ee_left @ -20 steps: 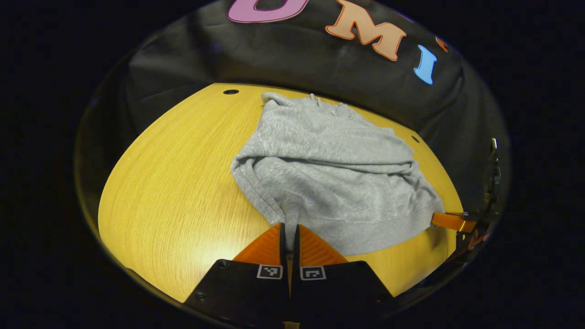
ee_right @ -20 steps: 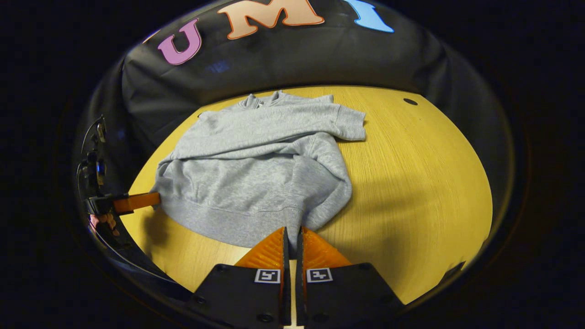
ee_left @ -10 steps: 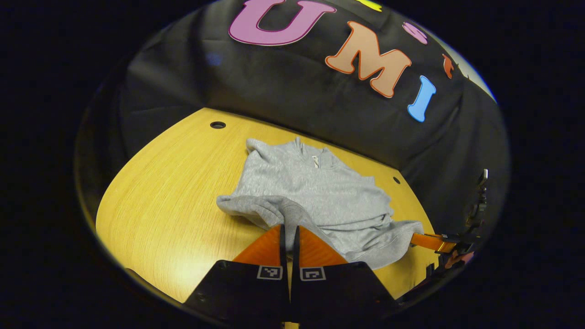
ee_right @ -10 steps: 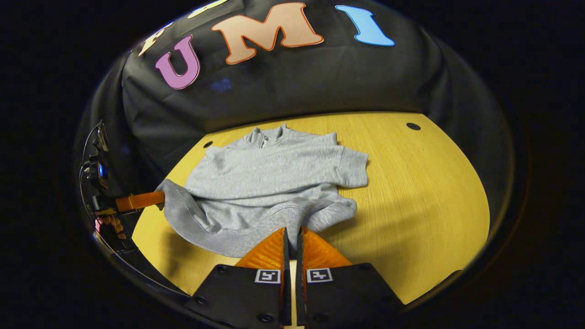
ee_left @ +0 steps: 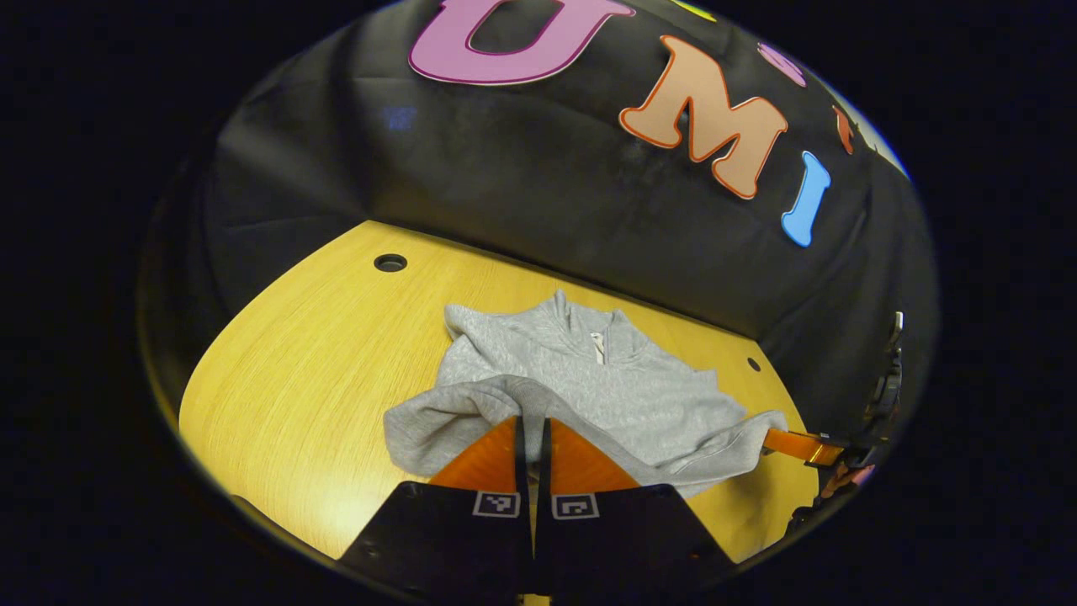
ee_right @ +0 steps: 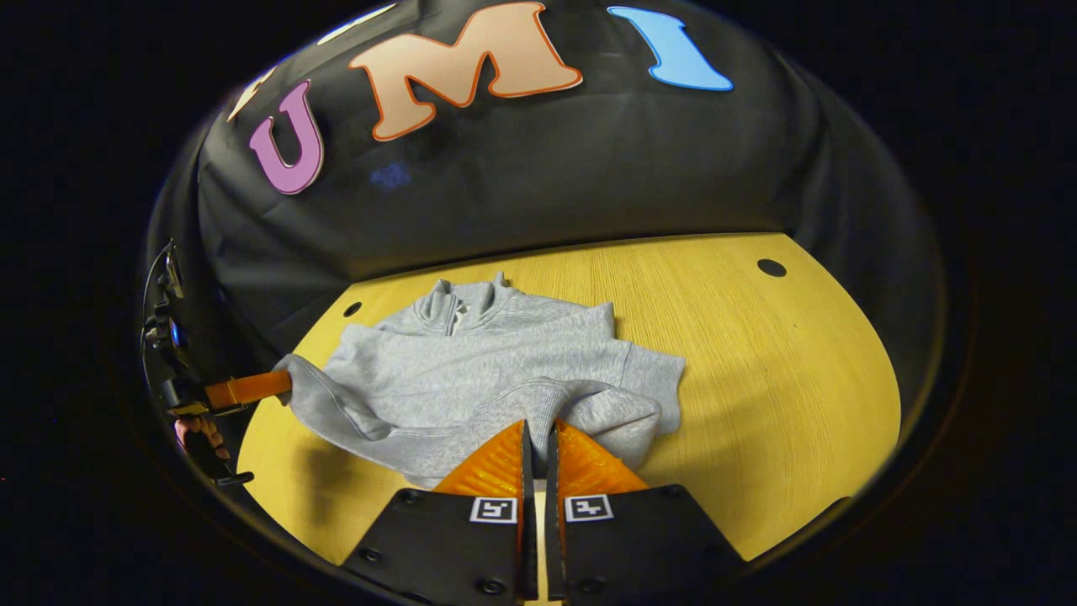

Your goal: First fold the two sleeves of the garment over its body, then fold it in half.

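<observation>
Item: grey garment (ee_left: 589, 387), lying on the yellow tabletop (ee_left: 320, 370), collar (ee_left: 589, 332) toward the black booth wall at 12 o'clock, both sleeves already folded over the body.

Hem (ee_right: 471, 438): lifted off the tabletop at your near side, hanging as a slack band between the two tongs. The garment's long axis runs from you straight out to 12 o'clock; the collar is where the hem has to go.

Left tongs (ee_left: 532, 429): clenched on the hem's left corner. In the right gripper view they appear at 9 o'clock (ee_right: 282, 383).

Right tongs (ee_right: 538, 433): clenched on the hem's right corner. In the left gripper view they appear at 3 o'clock (ee_left: 770, 438).

Both tongs look about equally far from the collar, so carry them forward together.

Room: bare tabletop on both sides of the garment; little between the collar and the tabletop's far edge, so you should probably set the hem down short of the wall.
</observation>
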Demonstrator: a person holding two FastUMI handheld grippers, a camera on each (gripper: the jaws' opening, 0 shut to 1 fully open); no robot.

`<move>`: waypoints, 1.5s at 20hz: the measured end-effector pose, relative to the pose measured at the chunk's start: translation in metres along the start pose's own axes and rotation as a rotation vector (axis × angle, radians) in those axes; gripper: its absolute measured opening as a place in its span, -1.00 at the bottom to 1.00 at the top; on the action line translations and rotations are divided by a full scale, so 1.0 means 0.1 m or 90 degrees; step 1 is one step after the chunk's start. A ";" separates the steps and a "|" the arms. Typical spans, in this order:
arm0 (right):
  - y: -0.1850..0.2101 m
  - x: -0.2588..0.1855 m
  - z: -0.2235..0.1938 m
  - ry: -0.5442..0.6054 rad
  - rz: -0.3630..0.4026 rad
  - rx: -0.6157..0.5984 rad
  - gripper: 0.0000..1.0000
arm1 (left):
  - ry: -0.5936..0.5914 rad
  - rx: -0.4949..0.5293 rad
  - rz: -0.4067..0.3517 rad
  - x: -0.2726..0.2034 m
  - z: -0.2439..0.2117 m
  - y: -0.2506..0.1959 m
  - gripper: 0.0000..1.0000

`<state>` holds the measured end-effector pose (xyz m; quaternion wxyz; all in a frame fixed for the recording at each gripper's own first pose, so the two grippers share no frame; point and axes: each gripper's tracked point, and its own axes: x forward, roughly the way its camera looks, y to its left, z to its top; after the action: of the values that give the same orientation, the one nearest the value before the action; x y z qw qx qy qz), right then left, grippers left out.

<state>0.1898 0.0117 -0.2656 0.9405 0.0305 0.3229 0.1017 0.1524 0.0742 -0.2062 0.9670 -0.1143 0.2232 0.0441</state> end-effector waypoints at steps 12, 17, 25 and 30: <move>0.01 0.52 -0.17 0.060 0.018 -0.006 -0.63 | 0.068 0.059 0.041 0.58 -0.31 0.22 -0.64; 0.22 0.29 0.17 0.039 0.087 0.095 0.08 | 0.020 0.146 0.023 0.39 0.07 0.03 -0.20; 0.36 -0.57 0.80 -0.100 0.103 0.039 0.94 | -0.080 0.201 -0.026 -0.34 0.76 -0.26 0.89; 0.49 -1.06 0.76 -0.144 0.090 -0.015 0.94 | -0.075 0.175 -0.059 -0.81 0.64 -0.41 0.89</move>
<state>0.1463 0.0381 -0.1358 0.9616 0.0534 0.2108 0.1678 0.1120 0.0474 -0.1060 0.9860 0.0121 0.1646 -0.0246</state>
